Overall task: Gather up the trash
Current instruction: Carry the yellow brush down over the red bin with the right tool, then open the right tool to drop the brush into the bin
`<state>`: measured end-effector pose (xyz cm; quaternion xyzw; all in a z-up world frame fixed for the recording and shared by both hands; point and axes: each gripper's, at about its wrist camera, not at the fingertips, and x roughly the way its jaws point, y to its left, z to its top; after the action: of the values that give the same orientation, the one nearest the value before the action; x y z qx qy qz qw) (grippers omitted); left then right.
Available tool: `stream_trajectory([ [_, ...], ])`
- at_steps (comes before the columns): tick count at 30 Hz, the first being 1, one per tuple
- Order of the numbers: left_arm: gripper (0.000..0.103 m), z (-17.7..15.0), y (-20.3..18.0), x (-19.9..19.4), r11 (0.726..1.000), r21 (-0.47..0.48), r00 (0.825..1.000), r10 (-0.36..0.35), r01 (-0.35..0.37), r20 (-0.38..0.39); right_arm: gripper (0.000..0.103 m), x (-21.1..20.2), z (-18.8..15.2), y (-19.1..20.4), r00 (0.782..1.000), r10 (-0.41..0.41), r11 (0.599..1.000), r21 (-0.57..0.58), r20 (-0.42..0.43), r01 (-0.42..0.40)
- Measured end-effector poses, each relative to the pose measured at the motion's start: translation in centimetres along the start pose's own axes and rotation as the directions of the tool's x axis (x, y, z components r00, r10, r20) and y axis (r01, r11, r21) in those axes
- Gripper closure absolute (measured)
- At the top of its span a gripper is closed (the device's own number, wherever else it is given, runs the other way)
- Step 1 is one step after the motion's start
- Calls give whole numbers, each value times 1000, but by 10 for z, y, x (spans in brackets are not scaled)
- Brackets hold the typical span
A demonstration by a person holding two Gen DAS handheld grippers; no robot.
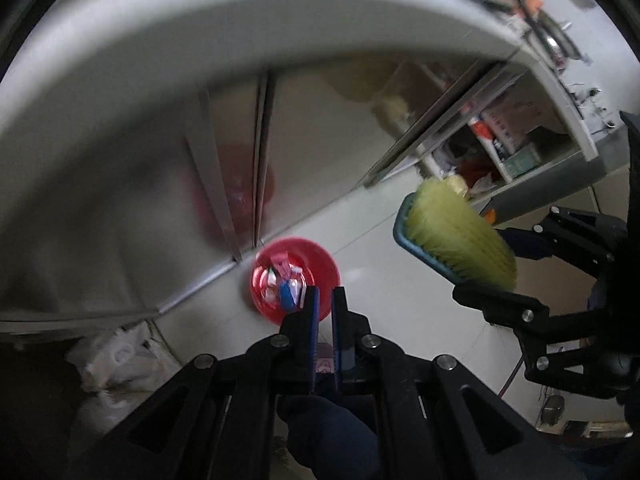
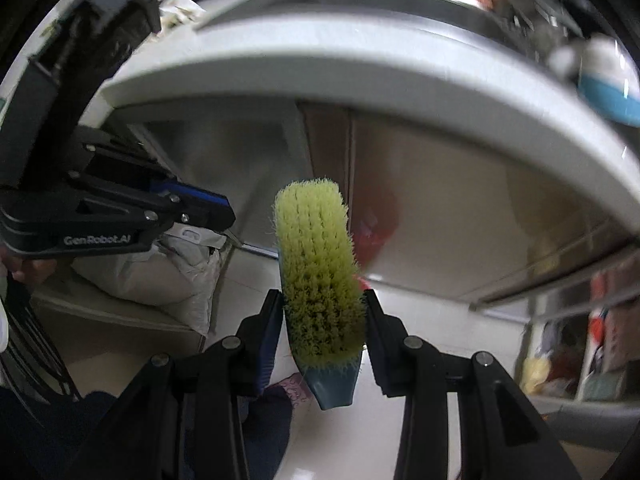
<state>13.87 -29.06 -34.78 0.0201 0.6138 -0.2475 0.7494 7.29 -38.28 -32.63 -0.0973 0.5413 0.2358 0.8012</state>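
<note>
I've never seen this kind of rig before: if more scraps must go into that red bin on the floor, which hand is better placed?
Probably the left. The left gripper looks empty, nearly closed, pointing down over the red bin. The right gripper is clamped on the brush, so it is busy.

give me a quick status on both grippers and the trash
Right gripper shut on the brush. Left gripper near closed, empty, above red bin holding wrappers. Nothing blocking.

— Overhead? White tabletop [image 1: 208, 40] edge, steel cabinet doors [image 1: 132, 208] beneath.
— Underfoot? Pale tiled floor [image 1: 400, 304], glossy.
— Off to the right? Open shelves [image 1: 508, 140], cluttered. White bags [image 2: 168, 268] slumped in the corner.
</note>
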Motion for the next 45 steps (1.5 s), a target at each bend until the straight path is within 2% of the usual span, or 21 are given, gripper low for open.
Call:
stream_trajectory([
  [10, 98, -18, 38, 181, 1000, -9, 996, -2, 1, -84, 66, 169, -41, -51, 996, 22, 996, 92, -87, -14],
  [14, 98, -23, 54, 236, 1000, 1, 995, 10, -10, -98, 66, 231, -53, -64, 994, 5, 996, 90, -107, 4],
  [16, 98, -23, 58, 253, 1000, 1, 993, -4, 4, -114, 66, 259, -59, -68, 993, -15, 997, 79, -116, 24],
  [20, 98, -28, 67, 280, 1000, 3, 993, 6, -6, -121, 66, 287, -68, -77, 992, -22, 995, 95, -126, 34],
  [22, 98, -29, 70, 287, 1000, -2, 993, 4, -4, -121, 66, 298, -70, -82, 991, 7, 993, 115, -133, 9],
  [28, 96, -29, 65, 283, 999, 32, 990, -11, 15, -142, 66, 284, -65, -71, 992, 15, 989, 146, -126, 3],
  [30, 95, -29, 61, 277, 999, 51, 990, -9, 16, -143, 57, 275, -63, -71, 992, 12, 990, 138, -129, 6],
  [32, 95, -29, 58, 265, 998, 55, 990, -5, 13, -144, 53, 264, -61, -70, 991, 14, 990, 141, -131, 4],
  [35, 95, -28, 52, 241, 999, 44, 989, -18, 24, -144, 53, 237, -57, -71, 989, -20, 986, 164, -145, 44],
  [39, 95, -22, 34, 188, 998, 56, 994, -28, 34, -104, 48, 170, -47, -68, 990, -65, 978, 191, -124, 88],
  [44, 94, -6, -10, 91, 990, 138, 999, -43, 40, 19, 47, 74, -26, -60, 992, -114, 970, 209, -62, 124],
  [45, 91, -3, -16, 74, 989, 142, 998, -45, 39, 36, 45, 46, -18, -60, 990, -134, 966, 216, -39, 140],
])
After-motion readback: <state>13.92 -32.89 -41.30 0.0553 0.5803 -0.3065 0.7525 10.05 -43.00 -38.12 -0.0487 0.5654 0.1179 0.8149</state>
